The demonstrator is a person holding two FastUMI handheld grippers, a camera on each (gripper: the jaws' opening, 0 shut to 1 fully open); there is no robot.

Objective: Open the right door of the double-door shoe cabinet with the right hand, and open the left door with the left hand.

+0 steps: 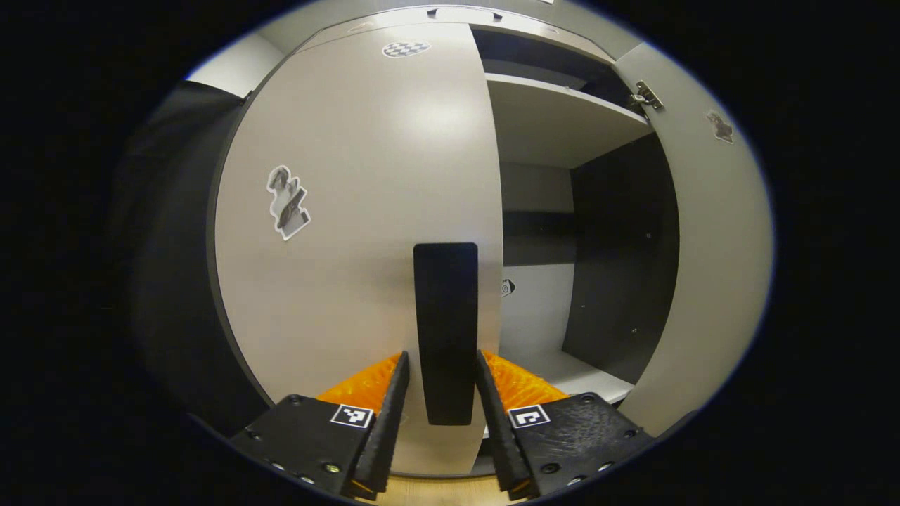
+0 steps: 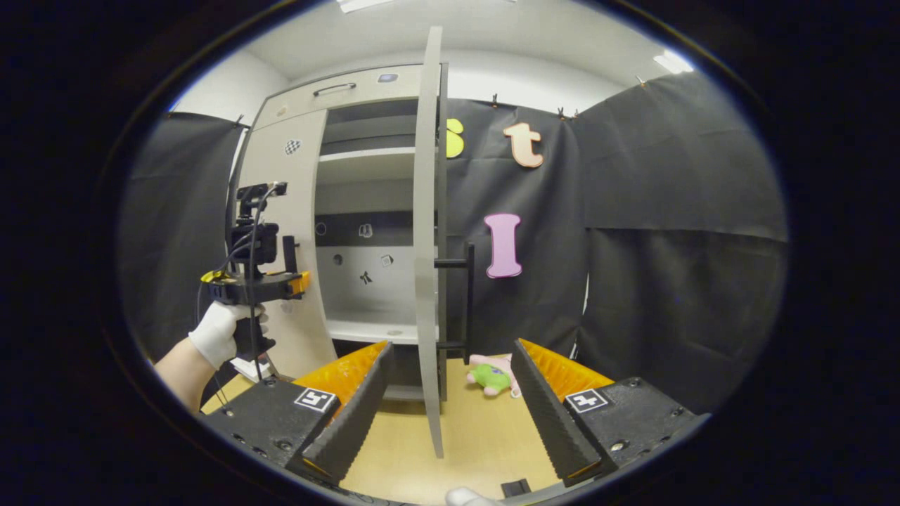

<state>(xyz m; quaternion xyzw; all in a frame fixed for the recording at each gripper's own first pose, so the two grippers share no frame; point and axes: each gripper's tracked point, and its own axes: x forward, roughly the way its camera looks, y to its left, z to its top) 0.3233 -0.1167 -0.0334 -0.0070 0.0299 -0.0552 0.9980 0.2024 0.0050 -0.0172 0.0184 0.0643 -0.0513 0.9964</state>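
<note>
**Right door swung open, left door closed with the left gripper at its handle**

In the left gripper view, the pale grey left door [image 1: 358, 232] of the double-door shoe cabinet stands closed, covering the centre and the 9 o'clock side. Its flat black vertical handle [image 1: 446, 330] rises from 6 o'clock, right between the fingers of the left gripper [image 1: 441, 422]. The jaws stand apart, one on each side of the handle; whether they touch it cannot be told. At 3 o'clock the open pale grey right door [image 1: 710, 281] stands beside the exposed interior, where a pale shelf [image 1: 555, 119] sits at 1 o'clock.

In the right gripper view, the right door [image 2: 427, 246] is seen edge-on at the centre, swung out toward the camera, its thin black bar handle [image 2: 468, 302] on the 3 o'clock side. The right gripper [image 2: 450, 400] has its jaws wide apart, with the door's lower edge between them but apart from both. At 9 o'clock a white-gloved hand [image 2: 221, 334] holds the left gripper [image 2: 281, 270] against the left door [image 2: 288, 232]. A small green and pink plush toy [image 2: 490, 376] lies on the light wooden floor [image 2: 478, 443] just right of the door's foot
</note>
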